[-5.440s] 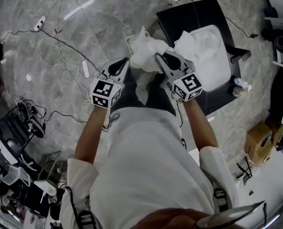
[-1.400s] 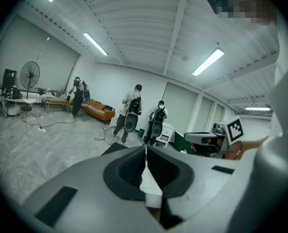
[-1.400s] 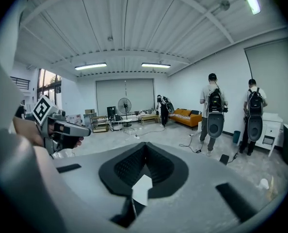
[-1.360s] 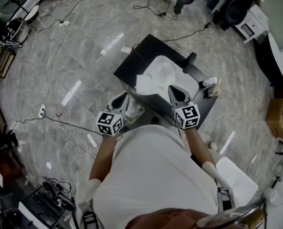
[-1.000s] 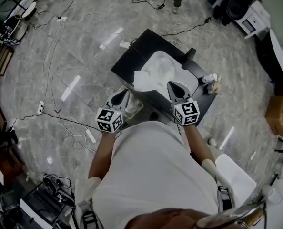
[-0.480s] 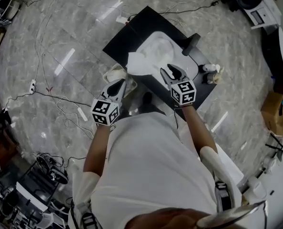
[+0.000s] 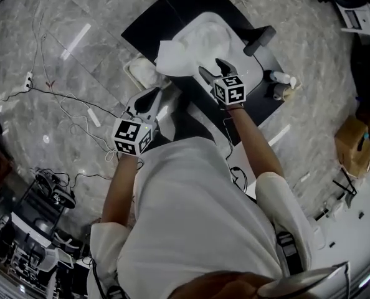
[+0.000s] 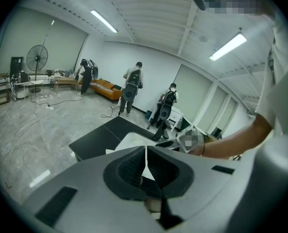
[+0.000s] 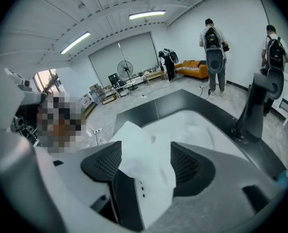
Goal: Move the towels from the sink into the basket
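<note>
A white towel [image 7: 172,58] hangs over the near left rim of the white sink [image 7: 194,22], which is set in a black counter. My right gripper [image 7: 210,67] is at the towel's right end. Its jaws have just been opening. In the right gripper view the towel [image 9: 144,159] lies between the parted pads of the right gripper [image 9: 146,154], which do not press on it. My left gripper [image 7: 155,92] hovers shut and empty near the white basket [image 7: 138,72] on the floor left of the counter. In the left gripper view the left gripper [image 8: 145,152] has its pads together.
A black faucet [image 7: 260,40] stands at the sink's right side, with small bottles [image 7: 281,83] on the counter beyond it. Cables and a power strip [image 7: 94,117] trail over the marble floor at left. A cardboard box [image 7: 353,142] sits far right. People [image 8: 133,84] stand far back.
Both grippers have come down. The right one dropped further, reached the towel on the sink's rim and went from shut to open. The left one stayed shut.
</note>
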{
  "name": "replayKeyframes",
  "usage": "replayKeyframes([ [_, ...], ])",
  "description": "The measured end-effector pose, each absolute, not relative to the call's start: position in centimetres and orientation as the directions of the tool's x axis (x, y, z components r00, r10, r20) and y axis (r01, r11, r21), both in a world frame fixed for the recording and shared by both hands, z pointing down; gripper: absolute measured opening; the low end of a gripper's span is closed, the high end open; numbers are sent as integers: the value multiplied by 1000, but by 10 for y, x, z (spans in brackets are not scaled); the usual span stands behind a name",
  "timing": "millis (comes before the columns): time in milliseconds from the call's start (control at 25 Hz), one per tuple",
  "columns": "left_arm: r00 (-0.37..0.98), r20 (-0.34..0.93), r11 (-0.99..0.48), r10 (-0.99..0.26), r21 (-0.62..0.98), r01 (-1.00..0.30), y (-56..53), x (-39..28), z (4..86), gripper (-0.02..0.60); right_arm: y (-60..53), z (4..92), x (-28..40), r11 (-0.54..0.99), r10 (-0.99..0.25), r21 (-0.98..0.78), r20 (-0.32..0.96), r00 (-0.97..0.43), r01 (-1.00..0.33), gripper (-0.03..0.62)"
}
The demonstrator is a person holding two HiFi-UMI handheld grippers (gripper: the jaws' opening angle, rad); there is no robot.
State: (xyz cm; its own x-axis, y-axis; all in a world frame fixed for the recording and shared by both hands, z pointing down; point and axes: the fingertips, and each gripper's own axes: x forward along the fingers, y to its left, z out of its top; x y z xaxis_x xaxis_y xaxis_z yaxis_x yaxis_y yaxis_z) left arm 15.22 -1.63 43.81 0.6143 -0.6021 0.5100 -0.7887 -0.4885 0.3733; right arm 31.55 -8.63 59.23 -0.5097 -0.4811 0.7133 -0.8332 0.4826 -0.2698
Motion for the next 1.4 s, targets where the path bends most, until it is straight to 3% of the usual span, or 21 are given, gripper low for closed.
replayKeyframes([
  [560, 622, 558, -441, -550, 438, -783, -23, 181, 537, 12, -117, 778, 309, 403, -301, -370, 810, -503, -837, 504],
  [680, 618, 566, -424, -546, 449, -786, -20, 175, 553, 12, -117, 808, 305, 444, -287, -314, 838, -465, -840, 579],
  [880, 610, 580, -397, -540, 464, -792, -19, 164, 572, 12, -135, 832, 311, 469, -312, -219, 866, -392, -856, 583],
  [1080, 601, 595, -379, -534, 467, -799, -19, 153, 592, 12, -143, 858, 320, 384, -253, -247, 899, -359, -890, 583],
  [1160, 595, 597, -371, -538, 466, -803, -20, 148, 596, 12, -145, 864, 325, 365, -238, -235, 912, -334, -901, 510],
  [1280, 588, 601, -358, -542, 468, -808, -20, 141, 600, 12, -147, 866, 327, 420, -238, -158, 931, -277, -893, 292],
  [1400, 586, 600, -357, -544, 467, -809, -18, 135, 596, 12, -145, 858, 325, 491, -241, -91, 942, -235, -867, 183],
])
